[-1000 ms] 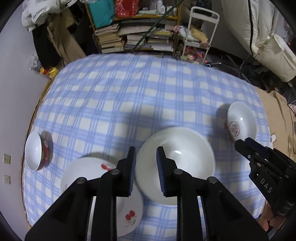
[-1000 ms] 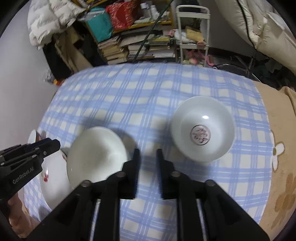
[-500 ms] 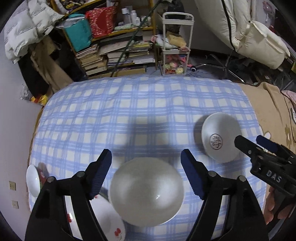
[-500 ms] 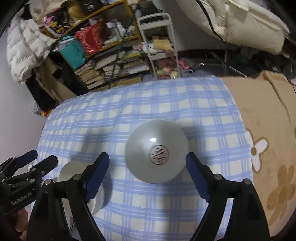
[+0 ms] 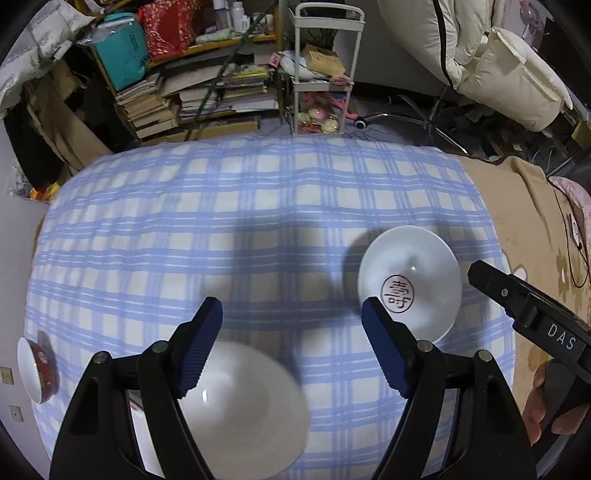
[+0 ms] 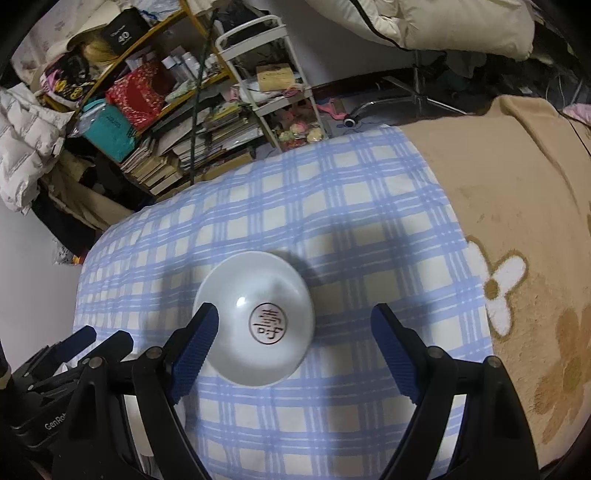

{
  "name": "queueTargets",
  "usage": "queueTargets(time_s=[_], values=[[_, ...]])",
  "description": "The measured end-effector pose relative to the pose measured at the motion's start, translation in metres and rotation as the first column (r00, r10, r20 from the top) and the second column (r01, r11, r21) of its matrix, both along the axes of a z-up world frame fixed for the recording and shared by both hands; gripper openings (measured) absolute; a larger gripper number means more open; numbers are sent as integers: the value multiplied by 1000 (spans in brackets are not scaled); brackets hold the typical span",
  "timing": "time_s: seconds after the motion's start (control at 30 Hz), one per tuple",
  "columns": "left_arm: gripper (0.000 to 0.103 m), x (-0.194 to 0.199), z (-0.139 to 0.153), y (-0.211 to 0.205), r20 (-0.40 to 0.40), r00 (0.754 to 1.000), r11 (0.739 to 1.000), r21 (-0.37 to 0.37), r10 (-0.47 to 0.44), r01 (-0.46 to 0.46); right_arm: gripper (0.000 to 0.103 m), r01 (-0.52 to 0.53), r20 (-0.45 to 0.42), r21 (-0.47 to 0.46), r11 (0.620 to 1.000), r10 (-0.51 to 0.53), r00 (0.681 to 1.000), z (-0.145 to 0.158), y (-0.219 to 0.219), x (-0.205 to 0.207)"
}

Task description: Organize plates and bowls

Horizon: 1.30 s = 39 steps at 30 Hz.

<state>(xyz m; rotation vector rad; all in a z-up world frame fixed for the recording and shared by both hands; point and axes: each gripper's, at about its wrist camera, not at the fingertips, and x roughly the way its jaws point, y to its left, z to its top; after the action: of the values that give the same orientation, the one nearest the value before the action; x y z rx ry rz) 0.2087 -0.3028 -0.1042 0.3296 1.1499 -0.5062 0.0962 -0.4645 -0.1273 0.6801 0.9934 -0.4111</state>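
Here, two hand-held grippers hang over a surface spread with a blue-and-white checked cloth point(image 5: 258, 221). Legible writing: "DAS" on the body of the right gripper as seen from the left wrist, "GenRo…" cut off at the frame edge on the left gripper as seen from the right wrist, "40" on a black box point(image 6: 120, 33) on the cluttered shelf, and a red seal-like character inside the marked bowl point(image 5: 410, 282).

Count of tableware: three bowls and one plate. The marked bowl sits on the cloth near the tan flowered blanket point(image 6: 517, 221). A plain white bowl point(image 5: 243, 406) lies just below the left gripper point(image 5: 291, 347), overlapping a white plate point(image 5: 136, 435) whose edge alone shows behind the left finger. A small bowl with a red outside point(image 5: 35, 369) rests on its side at the cloth's far left edge.

The left gripper has just spread its fingers; they are released, nothing pinched between them. The right gripper point(image 6: 293, 345) has likewise just spread wide, released, the marked bowl lying between its fingers untouched.

Only the left wrist view shows the red-sided bowl, the plain bowl clearly, and a hand point(image 5: 543, 410) gripping the right tool.
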Motion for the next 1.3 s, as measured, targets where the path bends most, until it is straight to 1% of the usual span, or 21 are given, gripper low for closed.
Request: queueTargets(time_s=[0.07,0.2,0.33,0.37,0.4,0.47,0.5,0.57,0.6,0.63,0.67,0.7,0.77,0.8,0.87,0.93,0.97,1.07,1.17,1.2,1.3], values=[[77,0,-5,-8,-11,1000,1000,0,-10,10,89,8,0,19,1000,-8,1000,-4,-5,0],[77,1,-16,-25,-29,999,999,14,-40,40,89,24,-37,68,997,-22,999,-18,-13,4],[76,3,-26,-38,-38,997,997,34,-62,63,77,22,-66,90,996,-16,998,-32,-17,10],[70,4,-29,-42,-48,996,996,34,-78,79,72,20,-74,95,995,-13,997,-35,-18,11],[59,3,-32,-44,-58,994,995,35,-91,93,67,20,-85,99,995,-11,996,-39,-18,13],[50,3,-39,-50,-81,991,993,46,-108,112,53,11,-108,101,995,0,994,-45,-17,16],[44,3,-42,-52,-84,990,992,48,-112,117,51,6,-118,99,995,6,993,-47,-16,17],[37,3,-47,-55,-94,989,992,48,-112,117,44,-4,-131,97,995,17,991,-50,-15,18],[36,4,-49,-56,-106,988,992,44,-110,115,40,-13,-135,100,995,26,991,-52,-14,20],[35,5,-53,-57,-125,986,993,35,-106,112,31,-18,-135,103,994,32,990,-53,-14,20],[31,6,-55,-57,-144,984,994,24,-106,111,22,-25,-134,110,994,40,990,-54,-13,21],[23,6,-57,-57,-160,981,994,15,-106,110,19,-33,-131,116,993,48,990,-56,-13,21],[12,6,-61,-58,-179,979,994,12,-101,105,18,-51,-134,117,992,67,989,-57,-11,22],[9,6,-62,-58,-179,979,995,12,-100,104,18,-50,-147,109,993,66,987,-59,-11,22],[8,4,-63,-59,-159,980,992,24,-116,121,14,-62,-155,105,993,78,985,-59,-11,23],[8,3,-63,-60,-152,980,991,26,-126,131,8,-78,-138,112,991,93,986,-58,-10,23],[8,3,-62,-60,-153,980,991,24,-124,129,7,-85,-131,112,990,100,986,-56,-9,24],[8,4,-62,-59,-160,980,992,24,-116,121,7,-104,-134,90,991,115,984,-55,-6,26],[7,3,-58,-57,-156,982,993,33,-103,109,7,-107,-125,89,990,118,985,-53,-5,26],[7,2,-57,-56,-154,983,994,35,-101,107,7,-119,-125,73,990,128,984,-51,-2,26],[7,1,-50,-50,-132,987,994,55,-88,96,7,-142,-124,52,989,148,981,-47,7,27]])
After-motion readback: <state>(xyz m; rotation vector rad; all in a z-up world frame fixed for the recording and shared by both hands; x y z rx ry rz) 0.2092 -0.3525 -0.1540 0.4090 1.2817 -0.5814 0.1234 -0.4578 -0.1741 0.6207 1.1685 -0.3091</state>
